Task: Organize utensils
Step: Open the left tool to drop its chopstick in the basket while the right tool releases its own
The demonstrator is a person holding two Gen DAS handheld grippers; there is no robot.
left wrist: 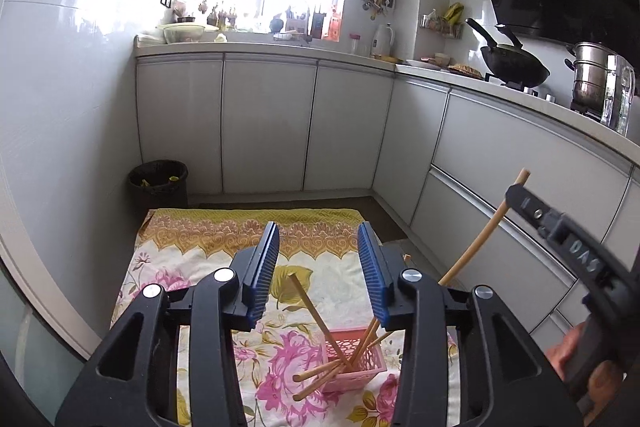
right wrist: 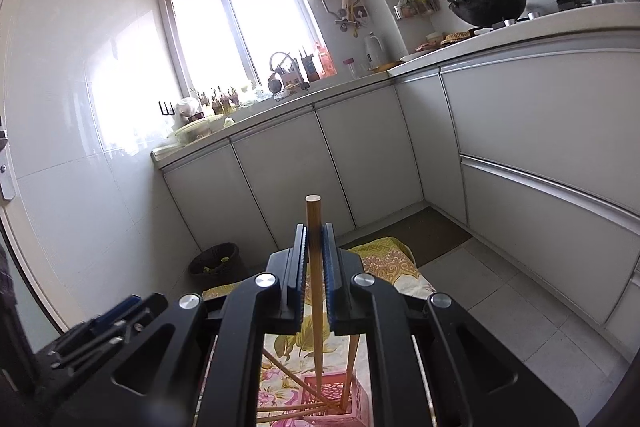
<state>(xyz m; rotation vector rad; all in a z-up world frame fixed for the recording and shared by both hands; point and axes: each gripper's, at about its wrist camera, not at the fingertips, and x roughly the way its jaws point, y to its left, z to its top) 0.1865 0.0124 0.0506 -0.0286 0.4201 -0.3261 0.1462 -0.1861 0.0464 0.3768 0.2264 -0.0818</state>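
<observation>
A pink plastic basket (left wrist: 354, 371) stands on a floral cloth (left wrist: 172, 267) and holds several wooden chopsticks (left wrist: 310, 311) that lean out at angles. My left gripper (left wrist: 318, 255) is open and empty above the basket. My right gripper (right wrist: 315, 247) is shut on one wooden chopstick (right wrist: 313, 227), held upright with its lower end in the pink basket (right wrist: 334, 401). In the left wrist view the right gripper (left wrist: 516, 197) comes in from the right, holding that chopstick (left wrist: 484, 235) tilted over the basket.
The cloth covers a low surface on the kitchen floor. A dark waste bin (left wrist: 158, 183) stands by the far left corner. White cabinets (left wrist: 264, 123) run along the back and right. A wok (left wrist: 514, 63) and a steel pot (left wrist: 592, 75) sit on the counter.
</observation>
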